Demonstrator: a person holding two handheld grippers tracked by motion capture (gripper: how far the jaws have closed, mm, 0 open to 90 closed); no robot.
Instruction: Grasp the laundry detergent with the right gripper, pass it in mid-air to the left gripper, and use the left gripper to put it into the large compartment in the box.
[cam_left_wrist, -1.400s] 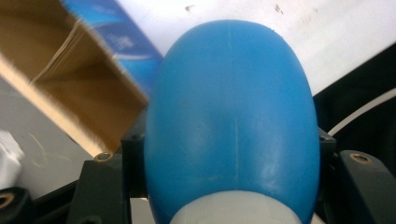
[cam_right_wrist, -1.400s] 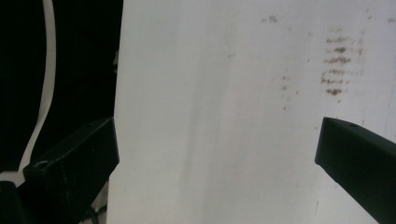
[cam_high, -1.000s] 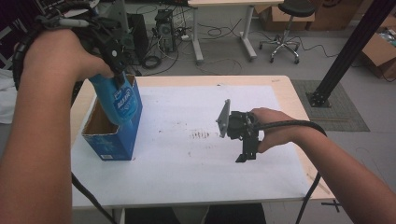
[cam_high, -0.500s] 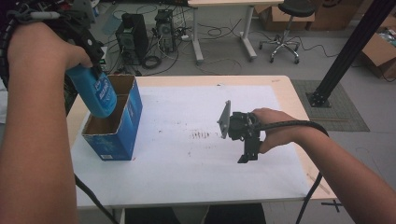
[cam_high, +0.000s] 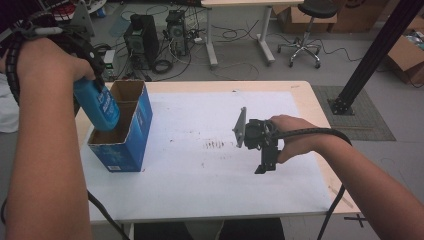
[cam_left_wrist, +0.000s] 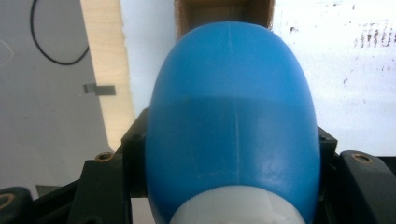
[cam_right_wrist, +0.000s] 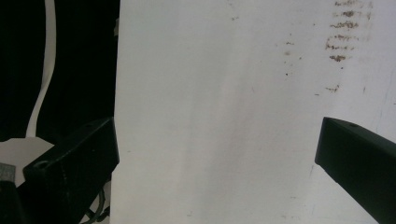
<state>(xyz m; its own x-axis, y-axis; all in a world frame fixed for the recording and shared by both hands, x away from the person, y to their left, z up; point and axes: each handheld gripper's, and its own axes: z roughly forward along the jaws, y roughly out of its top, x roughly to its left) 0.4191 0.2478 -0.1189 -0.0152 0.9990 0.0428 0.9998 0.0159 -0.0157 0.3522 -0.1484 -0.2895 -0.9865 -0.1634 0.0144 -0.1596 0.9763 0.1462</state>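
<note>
My left gripper (cam_high: 86, 82) is shut on a blue bottle (cam_high: 98, 106) with a white cap (cam_left_wrist: 233, 211). The bottle hangs tilted, base down, over the near compartment of an open blue cardboard box (cam_high: 127, 142) at the table's left side. Its base is about level with the box's rim. In the left gripper view the bottle (cam_left_wrist: 233, 116) sits between the two black jaws, with the box's brown inside (cam_left_wrist: 224, 11) beyond it. My right gripper (cam_high: 265, 162) hovers open over the white table cover (cam_right_wrist: 210, 93), nothing between its jaws.
The box has a second compartment (cam_high: 127, 91) behind a cardboard divider. Brown smudges (cam_high: 216, 145) mark the white cover mid-table. Beyond the table stand computer towers (cam_high: 142, 37), an office chair (cam_high: 305, 30) and a black post (cam_high: 370, 55).
The left hand carried the bottle leftward and then down, from above the box's right wall to its near compartment. The right hand stayed put.
</note>
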